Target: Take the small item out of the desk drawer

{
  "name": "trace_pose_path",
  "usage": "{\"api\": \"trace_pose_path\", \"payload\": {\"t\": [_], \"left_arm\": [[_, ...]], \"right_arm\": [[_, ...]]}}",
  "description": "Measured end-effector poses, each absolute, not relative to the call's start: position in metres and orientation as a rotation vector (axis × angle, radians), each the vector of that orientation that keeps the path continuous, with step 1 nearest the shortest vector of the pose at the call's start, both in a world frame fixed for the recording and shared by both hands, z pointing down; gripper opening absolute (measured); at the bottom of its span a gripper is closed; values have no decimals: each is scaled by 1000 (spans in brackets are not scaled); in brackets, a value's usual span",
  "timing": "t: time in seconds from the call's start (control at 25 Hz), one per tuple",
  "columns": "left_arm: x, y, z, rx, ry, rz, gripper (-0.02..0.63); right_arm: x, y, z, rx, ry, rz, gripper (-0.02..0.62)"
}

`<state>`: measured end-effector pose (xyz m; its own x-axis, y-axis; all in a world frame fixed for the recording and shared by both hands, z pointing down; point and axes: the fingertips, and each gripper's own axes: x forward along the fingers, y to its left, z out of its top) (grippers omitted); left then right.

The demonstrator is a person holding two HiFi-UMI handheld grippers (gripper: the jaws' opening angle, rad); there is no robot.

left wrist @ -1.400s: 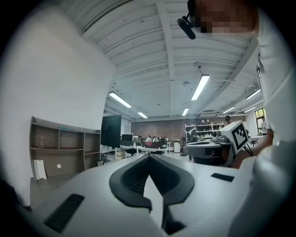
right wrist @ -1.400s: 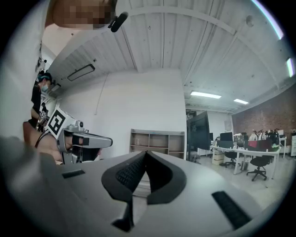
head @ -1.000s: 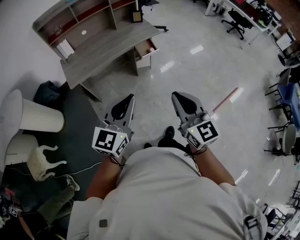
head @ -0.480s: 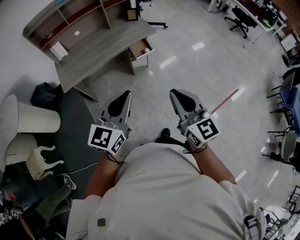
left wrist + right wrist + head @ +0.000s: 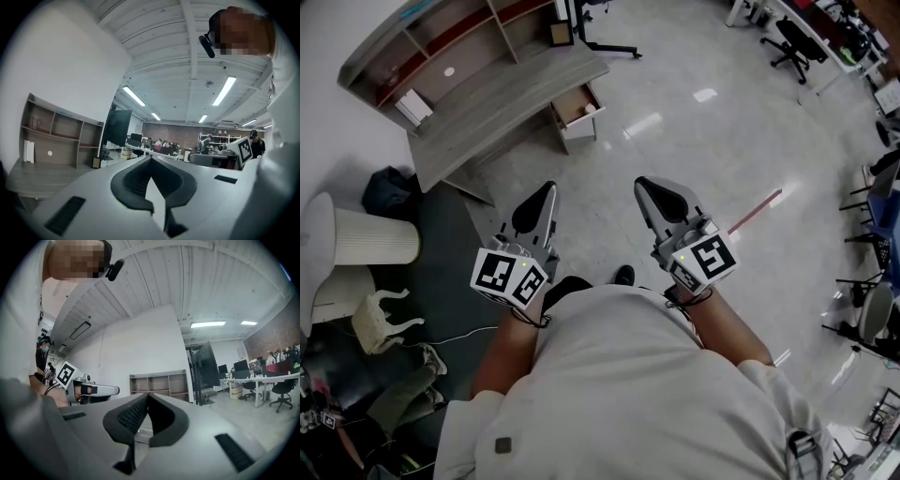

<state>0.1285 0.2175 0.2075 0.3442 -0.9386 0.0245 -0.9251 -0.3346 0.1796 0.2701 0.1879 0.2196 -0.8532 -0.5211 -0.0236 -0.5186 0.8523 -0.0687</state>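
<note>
2 ribbed-pad tongs shut, empty: L tongs (image 5: 547, 187), R tongs (image 5: 643, 184) | wood-grain desk drawer (image 5: 575, 106) open

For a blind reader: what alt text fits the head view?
Seen from above, a person holds the left gripper and right gripper, both shut and empty, over a glossy floor. Ahead stands a wooden desk, its drawer open.

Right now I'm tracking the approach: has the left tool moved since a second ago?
Yes: the left tool sits slightly nearer the desk drawer, carried forward toward it.
</note>
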Motion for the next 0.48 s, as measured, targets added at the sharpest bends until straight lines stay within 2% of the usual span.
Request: {"api": "trace_pose_path", "payload": {"t": [0.48], "left_arm": [[107,164,225,2479,-1692,-52,11]], "right_arm": [[245,131,229,-867,2996,-124,20]]}}
